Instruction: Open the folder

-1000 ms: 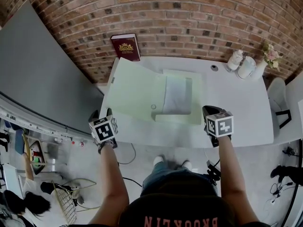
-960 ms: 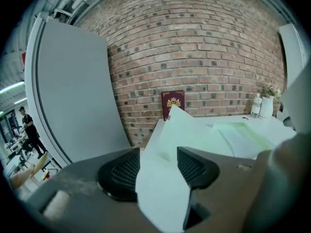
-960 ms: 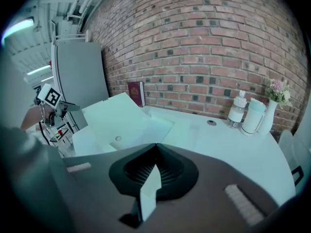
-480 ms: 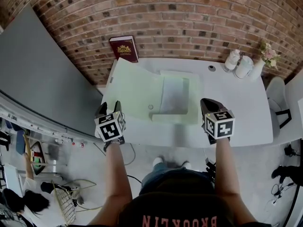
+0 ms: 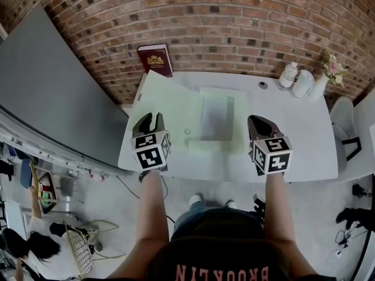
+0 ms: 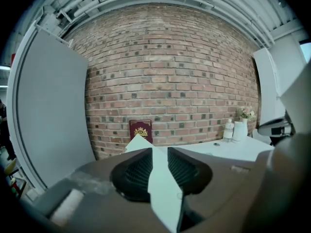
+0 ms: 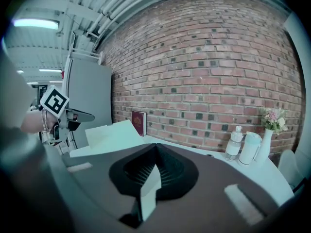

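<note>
Folder (image 5: 176, 113), pale green, lies on the white worktop (image 5: 293, 139) in the head view, its near edge between the two grippers. Behind it, a maroon book (image 5: 156, 59) stands upright against the brick wall (image 5: 234, 22). A bottle (image 5: 289, 74), a white jug (image 5: 304, 82) and a flower vase (image 5: 322, 85) occupy the far right corner. Both forearms reach forward. The left gripper (image 5: 150, 120) hovers at the folder's near left corner, the right gripper (image 5: 259, 124) just beside its right edge.

Left gripper view: ribbed dark jaws stand part-way apart, having just been closing. The smooth sheet shows through the gap, unpinched.

Right gripper view: jaws closed tip to tip, nothing held.
</note>
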Tool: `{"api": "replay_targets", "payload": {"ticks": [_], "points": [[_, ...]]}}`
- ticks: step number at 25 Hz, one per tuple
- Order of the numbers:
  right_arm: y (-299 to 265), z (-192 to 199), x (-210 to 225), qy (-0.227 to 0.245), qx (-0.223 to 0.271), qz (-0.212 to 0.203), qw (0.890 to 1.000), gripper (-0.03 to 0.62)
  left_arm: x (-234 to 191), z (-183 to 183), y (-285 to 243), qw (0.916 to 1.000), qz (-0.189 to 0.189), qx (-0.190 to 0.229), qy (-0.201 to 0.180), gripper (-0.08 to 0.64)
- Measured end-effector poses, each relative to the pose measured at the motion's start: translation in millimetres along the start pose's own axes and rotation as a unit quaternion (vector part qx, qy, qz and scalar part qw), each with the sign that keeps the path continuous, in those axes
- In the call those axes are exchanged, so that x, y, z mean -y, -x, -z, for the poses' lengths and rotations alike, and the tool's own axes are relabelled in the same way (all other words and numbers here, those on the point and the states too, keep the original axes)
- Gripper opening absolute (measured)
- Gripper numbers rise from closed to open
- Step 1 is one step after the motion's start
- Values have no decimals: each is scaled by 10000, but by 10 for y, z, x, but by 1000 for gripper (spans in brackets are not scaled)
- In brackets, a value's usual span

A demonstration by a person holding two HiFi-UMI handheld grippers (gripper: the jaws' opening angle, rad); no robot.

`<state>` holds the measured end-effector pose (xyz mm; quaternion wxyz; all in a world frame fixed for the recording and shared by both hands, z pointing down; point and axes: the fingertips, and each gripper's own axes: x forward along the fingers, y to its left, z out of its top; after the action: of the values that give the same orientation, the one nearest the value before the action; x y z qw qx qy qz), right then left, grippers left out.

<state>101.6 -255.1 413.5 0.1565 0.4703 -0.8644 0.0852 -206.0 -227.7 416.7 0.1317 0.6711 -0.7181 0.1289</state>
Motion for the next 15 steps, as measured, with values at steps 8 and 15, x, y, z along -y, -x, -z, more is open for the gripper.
{"api": "replay_targets", "payload": {"ticks": [8,15], "points": [[60,-295,-40,200,388,60,9990,0,287,-269,3,9982,323,343,-377,2],[150,-529,-33,325,776,181,9963,0,545,-597,87,9906,701,1045,-545,1]]}}
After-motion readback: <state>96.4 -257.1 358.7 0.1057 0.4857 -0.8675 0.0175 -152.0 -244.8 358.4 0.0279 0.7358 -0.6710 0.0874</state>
